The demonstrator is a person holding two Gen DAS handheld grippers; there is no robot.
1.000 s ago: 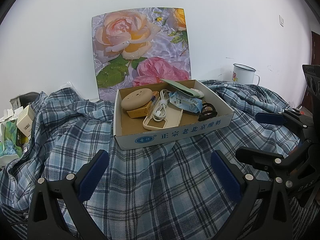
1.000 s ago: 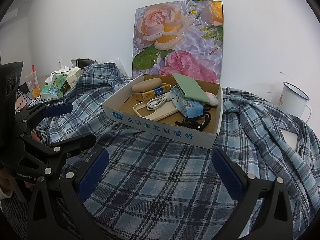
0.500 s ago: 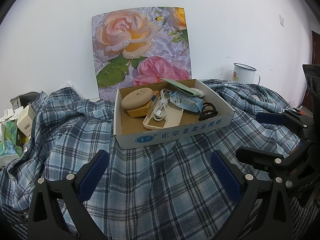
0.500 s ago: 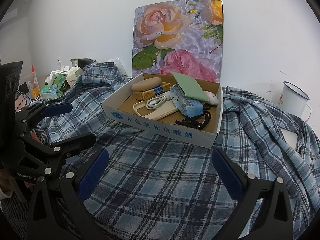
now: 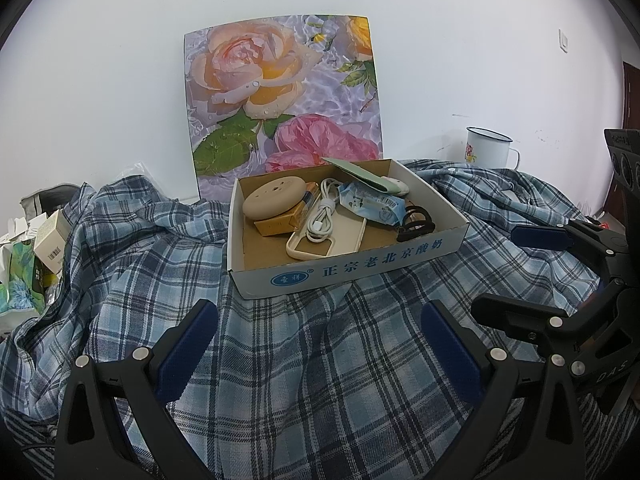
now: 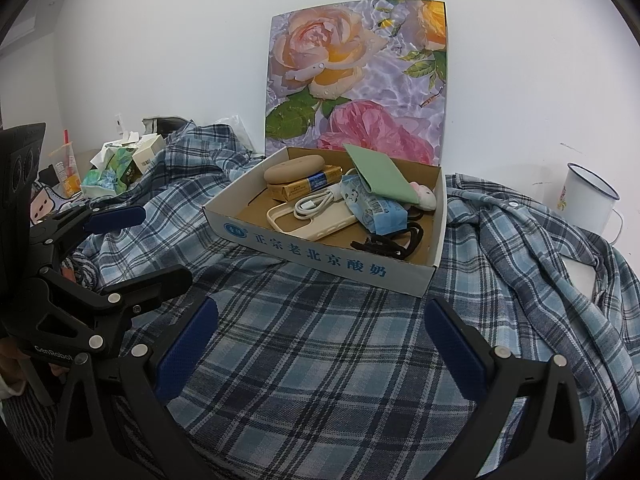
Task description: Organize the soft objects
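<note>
A blue plaid shirt point(image 5: 320, 380) lies spread and rumpled across the surface; it also shows in the right wrist view point(image 6: 320, 360). An open cardboard box point(image 5: 348, 276) sits on it, also in the right wrist view point(image 6: 320, 254). The box holds a tan round pad point(image 5: 274, 200), a white cable point(image 5: 322, 216), a phone case point(image 5: 340, 236), a blue tissue pack point(image 5: 370, 202), a green pouch point(image 6: 378, 174) and black hair ties point(image 6: 390, 244). My left gripper point(image 5: 318, 350) is open and empty over the shirt, short of the box. My right gripper point(image 6: 320, 350) is open and empty beside it.
A rose-print board point(image 5: 280, 96) leans on the white wall behind the box. A white enamel mug point(image 5: 486, 148) stands at the back right. Small cartons and tissue packs point(image 6: 120, 164) are piled at the left. A drink cup point(image 6: 64, 164) stands beyond them.
</note>
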